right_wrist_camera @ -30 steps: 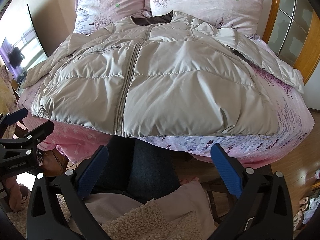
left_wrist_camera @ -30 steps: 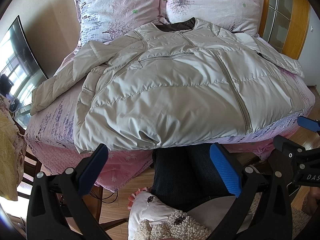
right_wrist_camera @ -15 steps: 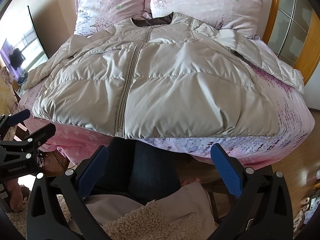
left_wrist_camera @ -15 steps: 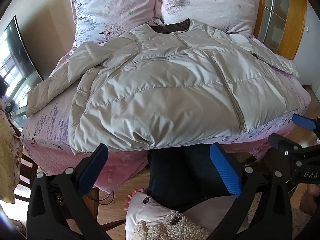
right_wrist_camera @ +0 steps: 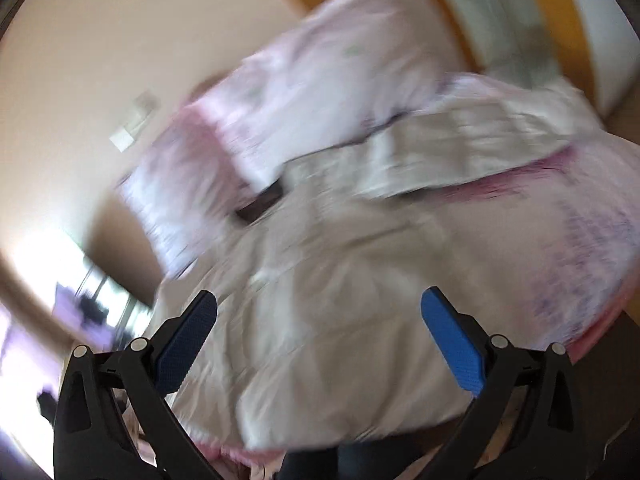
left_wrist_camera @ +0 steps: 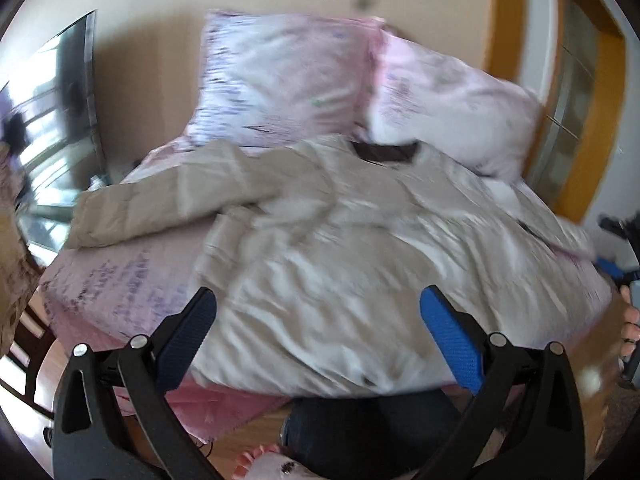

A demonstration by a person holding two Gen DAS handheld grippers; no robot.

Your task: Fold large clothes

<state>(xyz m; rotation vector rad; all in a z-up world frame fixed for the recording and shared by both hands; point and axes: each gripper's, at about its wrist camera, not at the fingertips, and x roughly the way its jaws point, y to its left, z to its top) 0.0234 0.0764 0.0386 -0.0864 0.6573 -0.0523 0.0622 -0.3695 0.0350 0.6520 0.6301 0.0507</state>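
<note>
A large beige puffer jacket (left_wrist_camera: 340, 248) lies spread front-up on a pink bed (left_wrist_camera: 116, 280), collar toward the pillows, one sleeve (left_wrist_camera: 160, 204) stretched out to the left. It also shows in the right wrist view (right_wrist_camera: 340, 300), with the other sleeve (right_wrist_camera: 472, 152) stretched to the upper right. My left gripper (left_wrist_camera: 318, 312) is open and empty above the jacket's near hem. My right gripper (right_wrist_camera: 320, 312) is open and empty above the jacket's lower half. Both views are blurred by motion.
Two pink floral pillows (left_wrist_camera: 288, 76) lean on the wall at the bed's head. A dark TV screen (left_wrist_camera: 52, 120) stands at the left. A wooden door frame (left_wrist_camera: 580, 92) is at the right. The person's dark trousers (left_wrist_camera: 360, 432) are at the bed's near edge.
Both grippers have moved up and forward over the bed, so the jacket sits closer beneath them. The right wrist view has tilted sharply. Both grippers stay open.
</note>
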